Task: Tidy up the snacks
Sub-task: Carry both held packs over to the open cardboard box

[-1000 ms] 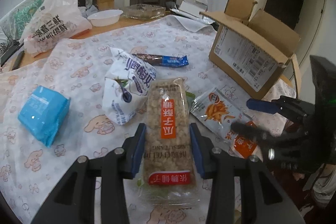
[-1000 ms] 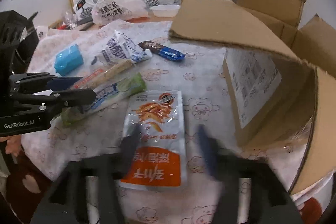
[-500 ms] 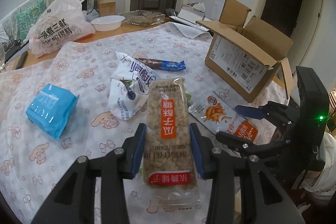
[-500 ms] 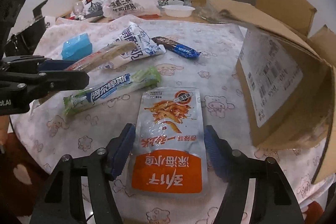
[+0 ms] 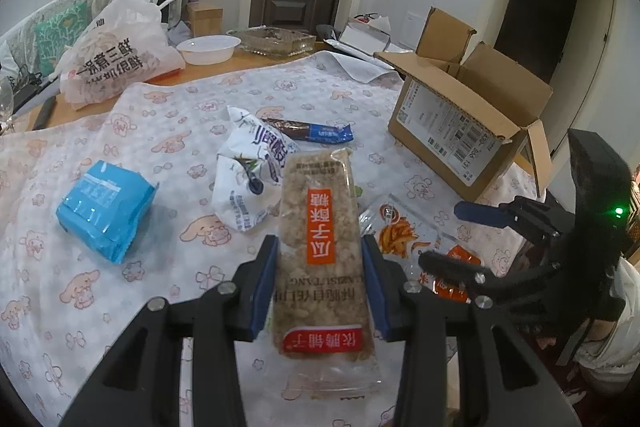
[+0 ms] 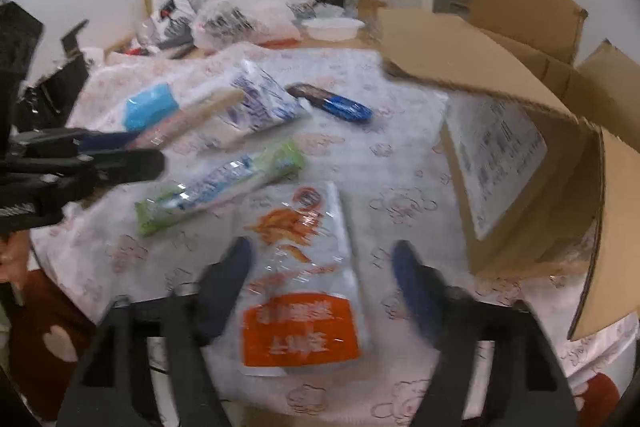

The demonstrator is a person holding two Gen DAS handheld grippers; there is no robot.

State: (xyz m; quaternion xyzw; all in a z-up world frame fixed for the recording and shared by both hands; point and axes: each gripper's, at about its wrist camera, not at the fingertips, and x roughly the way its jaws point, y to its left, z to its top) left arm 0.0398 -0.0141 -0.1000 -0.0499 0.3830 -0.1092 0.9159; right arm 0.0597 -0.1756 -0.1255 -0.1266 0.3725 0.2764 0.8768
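Observation:
My left gripper point(image 5: 320, 287) is shut on a long clear pack of brown seed brittle with an orange label point(image 5: 322, 251), held above the table. It also shows in the right wrist view point(image 6: 188, 119). My right gripper point(image 6: 324, 275) is open, its fingers on either side of a silver and orange snack pouch point(image 6: 304, 283) that lies flat on the cloth; the pouch shows in the left wrist view point(image 5: 404, 239) too. An open cardboard box point(image 5: 460, 131) stands at the right. A green stick pack point(image 6: 220, 187), a white and blue bag point(image 5: 252, 167), a blue bar point(image 5: 316, 133) and a blue packet point(image 5: 104, 211) lie on the cloth.
The table point(image 5: 160, 131) has a cartoon-print cloth. At the back stand a printed plastic bag point(image 5: 112, 63), a white bowl point(image 5: 208, 49) and a glass dish point(image 5: 276, 41). A box flap point(image 6: 460, 63) hangs near the right gripper.
My left gripper has lifted the brittle pack higher and pulled back. My right gripper has shifted over the orange pouch and is in motion, with blur in its view.

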